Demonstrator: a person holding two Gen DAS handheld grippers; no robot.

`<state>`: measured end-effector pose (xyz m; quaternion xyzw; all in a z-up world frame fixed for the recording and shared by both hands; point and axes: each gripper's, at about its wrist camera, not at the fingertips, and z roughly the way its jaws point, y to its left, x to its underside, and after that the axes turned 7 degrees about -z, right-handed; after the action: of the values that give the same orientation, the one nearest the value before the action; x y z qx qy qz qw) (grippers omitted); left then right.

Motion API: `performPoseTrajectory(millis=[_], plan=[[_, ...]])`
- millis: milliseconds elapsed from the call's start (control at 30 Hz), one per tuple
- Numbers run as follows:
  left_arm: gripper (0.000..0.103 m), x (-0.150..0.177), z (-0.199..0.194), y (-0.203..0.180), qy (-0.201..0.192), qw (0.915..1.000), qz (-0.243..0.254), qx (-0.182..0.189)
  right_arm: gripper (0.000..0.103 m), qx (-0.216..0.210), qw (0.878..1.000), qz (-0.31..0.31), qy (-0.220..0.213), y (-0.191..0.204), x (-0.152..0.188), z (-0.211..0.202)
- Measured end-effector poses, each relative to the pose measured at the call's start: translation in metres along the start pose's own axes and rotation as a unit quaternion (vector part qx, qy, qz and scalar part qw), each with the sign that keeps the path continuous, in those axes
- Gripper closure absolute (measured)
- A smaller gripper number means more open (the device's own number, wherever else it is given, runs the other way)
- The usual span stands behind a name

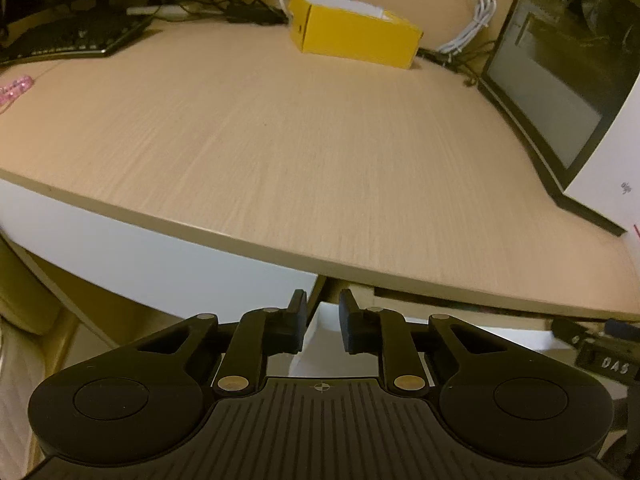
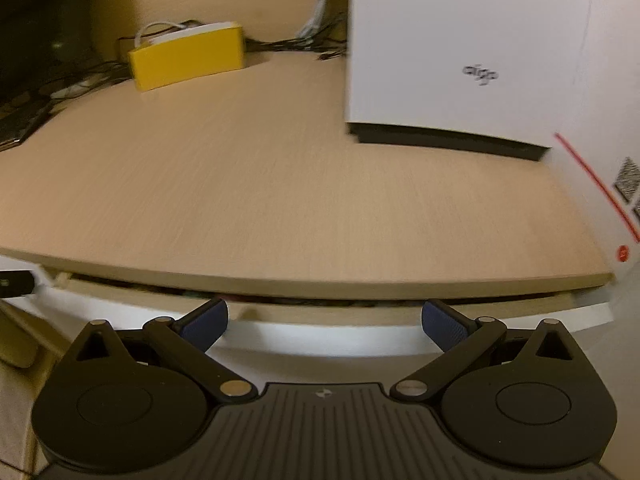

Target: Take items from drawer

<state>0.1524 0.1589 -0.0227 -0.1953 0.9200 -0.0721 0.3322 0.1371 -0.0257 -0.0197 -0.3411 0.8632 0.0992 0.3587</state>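
Note:
The drawer (image 2: 320, 322) sits just under the front edge of the wooden desk (image 2: 280, 180). It is pulled out a little, and a dark slit above its white front shows blurred contents. My right gripper (image 2: 324, 322) is wide open right in front of this drawer, its blue pads (image 2: 206, 326) empty. My left gripper (image 1: 323, 320) hangs below the desk edge (image 1: 280, 252) where two white drawer fronts (image 1: 160, 268) meet; its fingers stand a narrow gap apart with nothing between them.
On the desk stand a yellow box (image 1: 352, 36) at the back, a white case (image 2: 460, 48) on the right, a black keyboard (image 1: 76, 38) on the left and cables (image 1: 472, 24) along the wall. Part of the right gripper (image 1: 608, 360) shows at the left view's lower right.

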Motion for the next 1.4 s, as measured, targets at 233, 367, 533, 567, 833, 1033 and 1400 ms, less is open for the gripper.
performPoseTrajectory(millis=[233, 367, 533, 567, 833, 1033, 1400], plan=[[0.082, -0.002, 0.002, -0.012, 0.009, 0.9995, 0.030, -0.004, 0.000, 0.008, 1.000, 0.010, 0.009, -0.017, -0.001, 0.007], [0.081, 0.002, -0.002, -0.011, 0.013, 0.9994, 0.034, -0.002, 0.000, 0.000, 1.000, 0.011, 0.023, -0.018, -0.004, 0.009], [0.083, 0.014, -0.017, -0.007, 0.020, 0.9985, 0.050, -0.004, 0.000, -0.002, 1.000, 0.010, 0.025, -0.017, 0.004, 0.002], [0.083, 0.017, -0.024, -0.008, 0.011, 0.9981, 0.060, -0.008, 0.000, -0.002, 1.000, 0.010, 0.024, -0.017, 0.007, 0.000], [0.084, 0.032, -0.042, -0.036, 0.009, 0.9908, 0.116, 0.070, 0.000, -0.011, 0.999, 0.012, 0.029, -0.012, 0.032, -0.023], [0.084, 0.055, -0.031, -0.055, 0.055, 0.9822, 0.155, 0.090, 0.000, -0.003, 0.999, 0.011, 0.030, -0.004, 0.055, -0.043], [0.084, 0.100, -0.052, -0.050, 0.101, 0.9648, 0.214, 0.114, 0.000, -0.002, 0.999, 0.015, 0.038, 0.003, 0.093, -0.082]])
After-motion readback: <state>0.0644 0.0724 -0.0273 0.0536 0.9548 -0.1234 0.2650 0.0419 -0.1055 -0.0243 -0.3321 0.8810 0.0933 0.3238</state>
